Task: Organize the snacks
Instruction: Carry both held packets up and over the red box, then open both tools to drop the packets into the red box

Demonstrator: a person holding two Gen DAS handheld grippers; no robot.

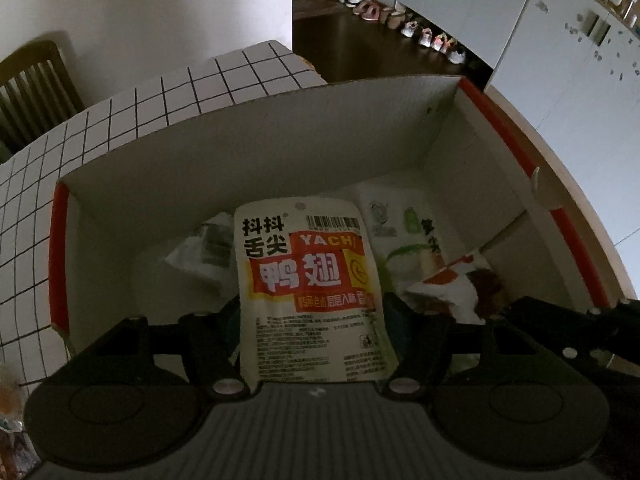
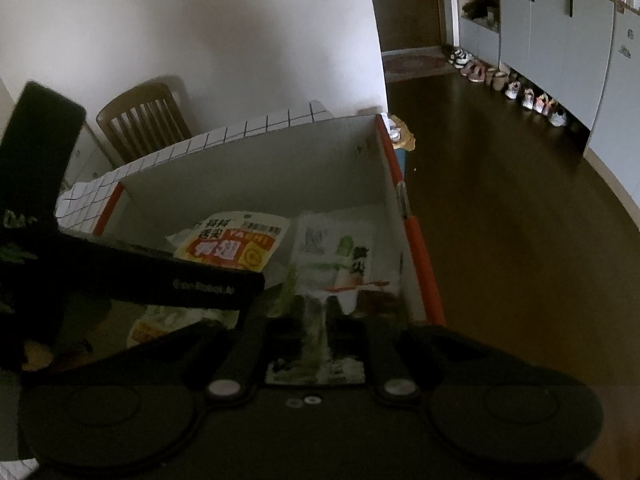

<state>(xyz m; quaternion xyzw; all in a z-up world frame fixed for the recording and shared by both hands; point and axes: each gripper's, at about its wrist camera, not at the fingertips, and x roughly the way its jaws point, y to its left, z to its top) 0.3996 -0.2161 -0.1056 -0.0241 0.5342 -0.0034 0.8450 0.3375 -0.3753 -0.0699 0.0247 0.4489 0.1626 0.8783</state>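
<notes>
hanging over a white cardboard box (image 1: 280, 148) with orange-red edges, the left hand-held gripper (image 1: 310, 304) has a duck wing snack packet (image 1: 308, 280) standing upright between its two black fingers (image 1: 224, 320); the fingers sit close against the packet's sides, but whether they press on it cannot be told. the packet is white with a red and yellow label and a barcode at its top, and it stands inside the box, in front of the box's far wall. to the right of it inside the box, the right hand-held gripper (image 2: 320, 320) has its jaws nearly together around the lower edge of a white and green snack packet (image 2: 340, 256), which lies against the box's right-hand wall. more packets lie on the box floor beneath, one with red and brown print (image 1: 452, 284). the box rests on a white grid-patterned surface (image 1: 120, 120). behind the box stands a wooden chair (image 2: 144, 120), and beyond its right side a row of shoes (image 2: 520, 92) lines grey cabinets (image 2: 560, 40).
</notes>
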